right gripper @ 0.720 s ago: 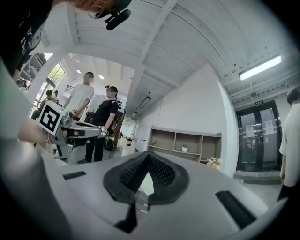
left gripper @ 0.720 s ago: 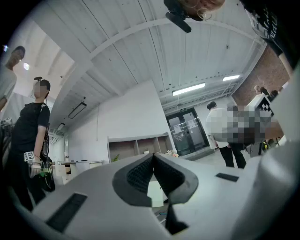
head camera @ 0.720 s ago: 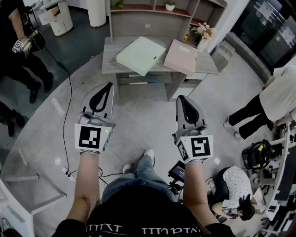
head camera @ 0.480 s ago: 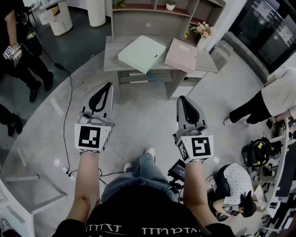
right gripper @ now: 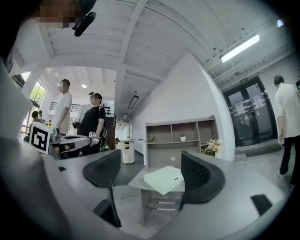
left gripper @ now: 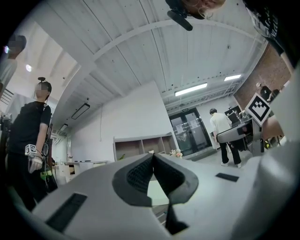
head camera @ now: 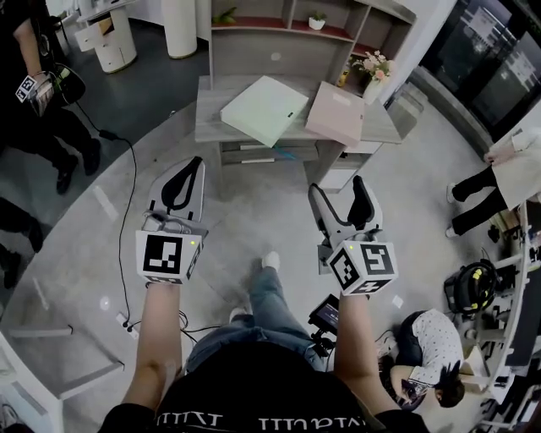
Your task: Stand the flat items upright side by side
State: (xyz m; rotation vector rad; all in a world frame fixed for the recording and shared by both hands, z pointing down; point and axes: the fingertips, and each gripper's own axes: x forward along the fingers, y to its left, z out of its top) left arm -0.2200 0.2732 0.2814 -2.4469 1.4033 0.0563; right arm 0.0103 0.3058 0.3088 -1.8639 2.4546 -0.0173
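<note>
**Both grippers held out short of the desk, the two flat boxes lying flat on it**

Both bare forearms reach forward from the person's body, side by side and apart, each hand behind a cube with square markers. The left gripper [head camera: 196, 162] is held out in front with its tips raised slightly. Its two dark pads are pressed together with nothing between them. The right gripper [head camera: 338, 188] is held about level, its jaws spread wide and empty. Its own view shows the desk through the gap. Both grippers hang over the pale floor [head camera: 254, 211], well apart from the furniture.

The pale green flat square box [head camera: 265, 110] lies flat on the grey wooden desk [head camera: 207, 127], one corner jutting past the front edge. Just beside it on the right, the pale pink flat square box [head camera: 336, 114] also lies flat, overhanging the same edge. I cannot tell whether the two boxes touch.

At the desk's right end stands a white vase of pink flowers [head camera: 374, 68]. Behind the desk, the grey open shelving unit [head camera: 254, 42] holds a small white pot with a green plant [head camera: 316, 19] in an upper compartment.
</note>
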